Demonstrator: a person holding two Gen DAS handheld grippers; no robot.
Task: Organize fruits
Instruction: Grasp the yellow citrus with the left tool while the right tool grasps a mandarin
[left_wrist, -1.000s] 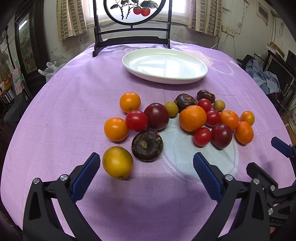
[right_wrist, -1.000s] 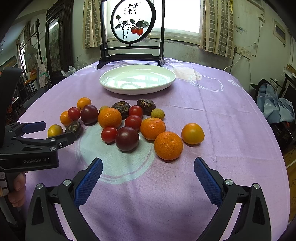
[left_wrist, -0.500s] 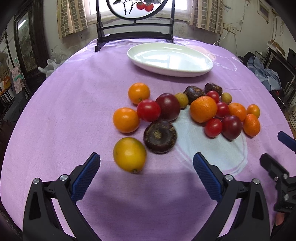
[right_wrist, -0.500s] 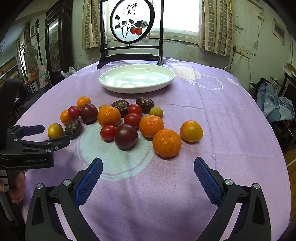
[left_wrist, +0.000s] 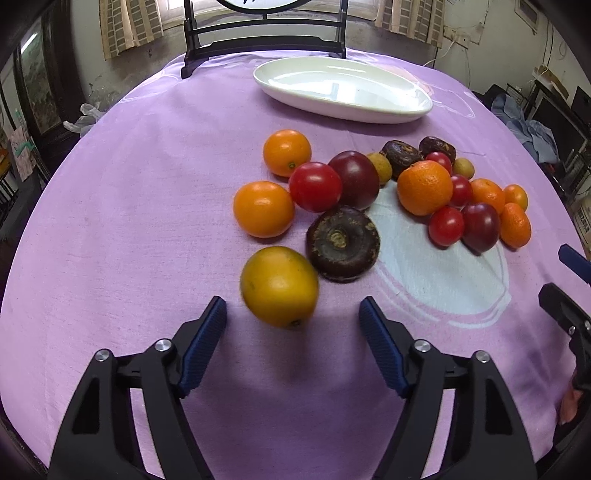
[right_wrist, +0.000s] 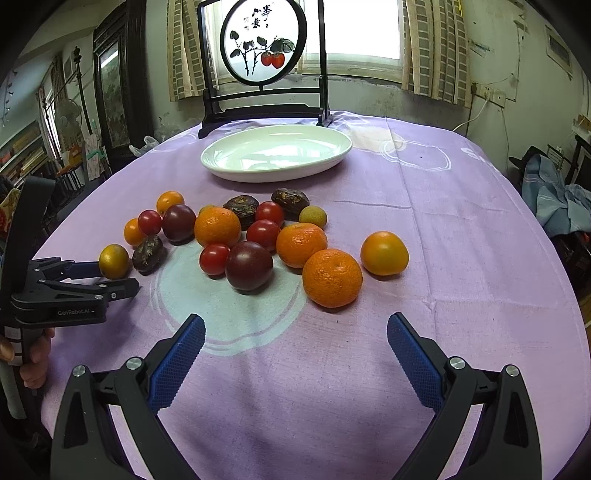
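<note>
Now my left tool (left_wrist: 291, 317) has come down on the yellow-orange fruit (left_wrist: 279, 286) at the pile's near edge, its jaws just narrowed but not yet touching it. My right tool (right_wrist: 295, 343) waits wide open; the white plate (right_wrist: 275, 171) stands empty.

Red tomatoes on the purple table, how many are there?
4 red tomatoes: one at the left beside a dark plum, two mid-pile, one in front beside the other plum. More could hide behind bigger fruit.
</note>
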